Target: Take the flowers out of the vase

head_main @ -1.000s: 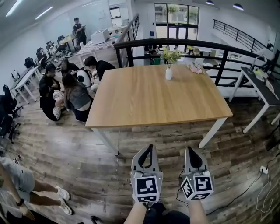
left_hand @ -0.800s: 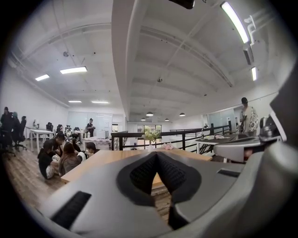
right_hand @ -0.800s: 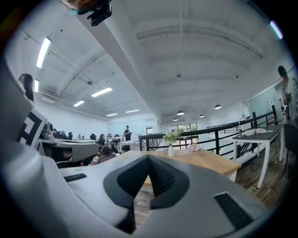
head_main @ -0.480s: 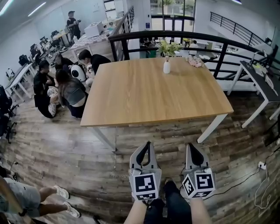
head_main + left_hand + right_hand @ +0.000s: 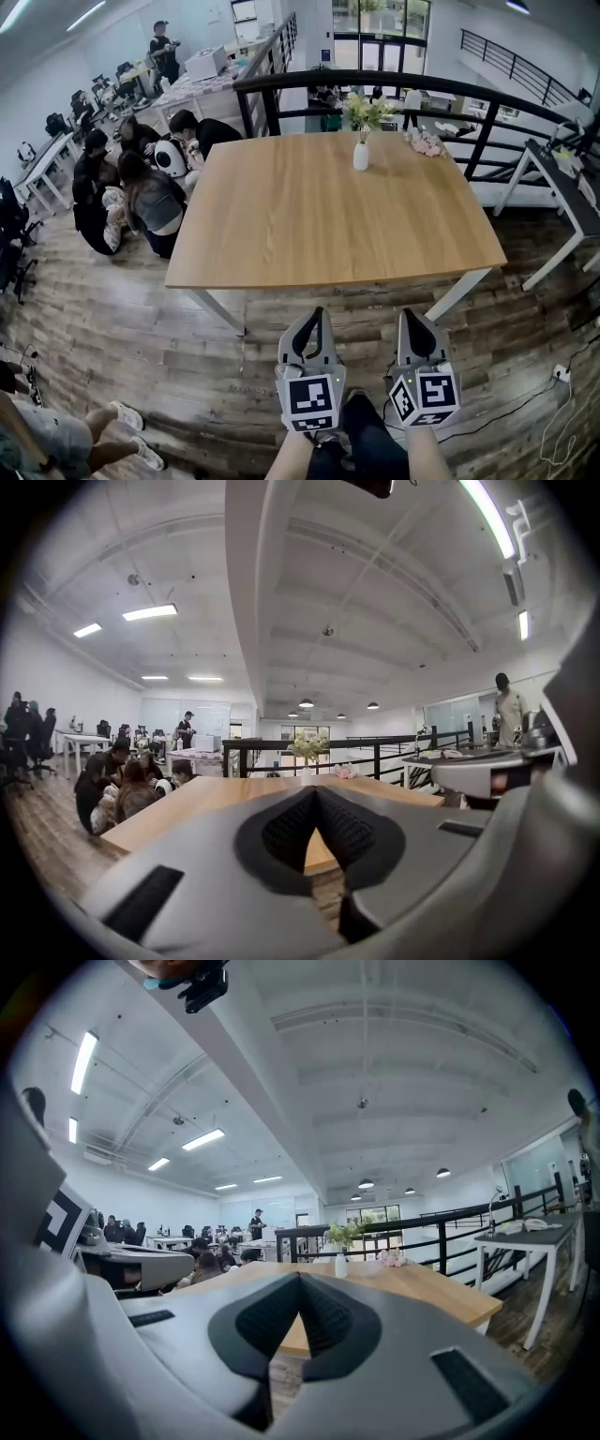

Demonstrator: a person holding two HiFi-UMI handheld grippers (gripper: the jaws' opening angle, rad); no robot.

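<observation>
White and slim, the vase (image 5: pixel 361 157) stands upright in the head view, pale green-white flowers (image 5: pixel 366 112) in it, at the far edge of the wooden bench (image 5: pixel 309 225), near the black railing (image 5: pixel 281 86). Plank floor (image 5: pixel 141 319) all around. Left gripper (image 5: pixel 319 315) and right gripper (image 5: pixel 413 315) hover short of the near edge. Left gripper view: fingers pressed together, nothing between. Right gripper view: fingers together too, empty.

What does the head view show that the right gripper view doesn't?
Only the head view: the person's forearms and the marker cube on the right tool, seen from above. Only the right gripper view: the ceiling lights and its own jaws closed together with nothing between them. Both: the wooden table, the white vase with flowers, and the black railing.
</observation>
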